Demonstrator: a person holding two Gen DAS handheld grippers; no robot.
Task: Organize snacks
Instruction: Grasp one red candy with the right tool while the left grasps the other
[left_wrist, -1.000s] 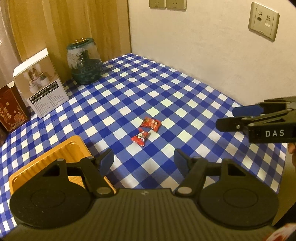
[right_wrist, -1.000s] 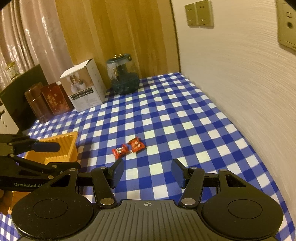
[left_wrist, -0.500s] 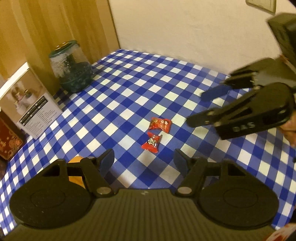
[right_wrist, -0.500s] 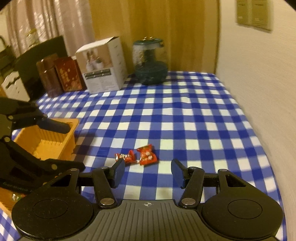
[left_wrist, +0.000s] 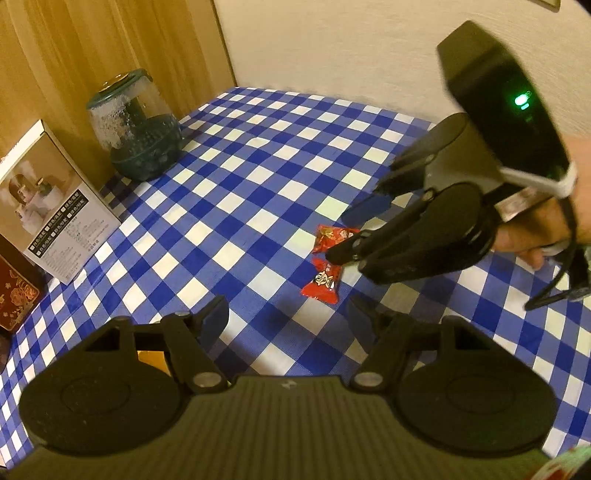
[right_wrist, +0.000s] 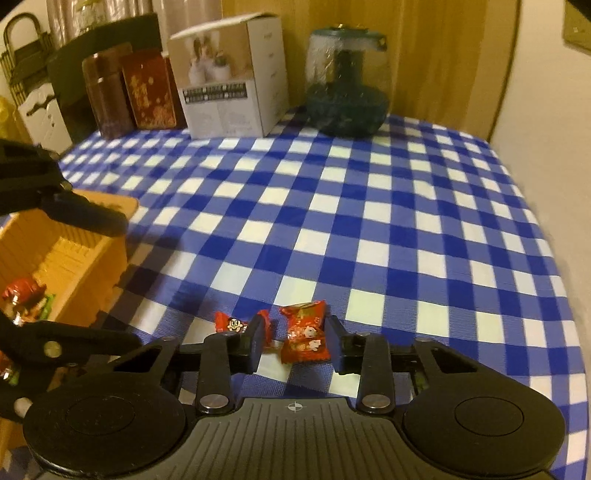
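Right gripper (right_wrist: 294, 341) was closing around one red candy (right_wrist: 303, 332), second candy (right_wrist: 232, 324) beside it, others already in tray (right_wrist: 92, 254); left gripper (left_wrist: 288, 317) spread, empty.

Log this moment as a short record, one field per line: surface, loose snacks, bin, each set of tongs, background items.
surface: checked tablecloth
loose snacks: two red candies, right candy and left candy, side by side
bin: orange tray at left, wrapped snacks already inside
right tongs: jaws have just been closing around the right candy, pads not clearly pressing yet
left tongs: open, empty, short of the candies
background: white box, green-lidded jar, red tins
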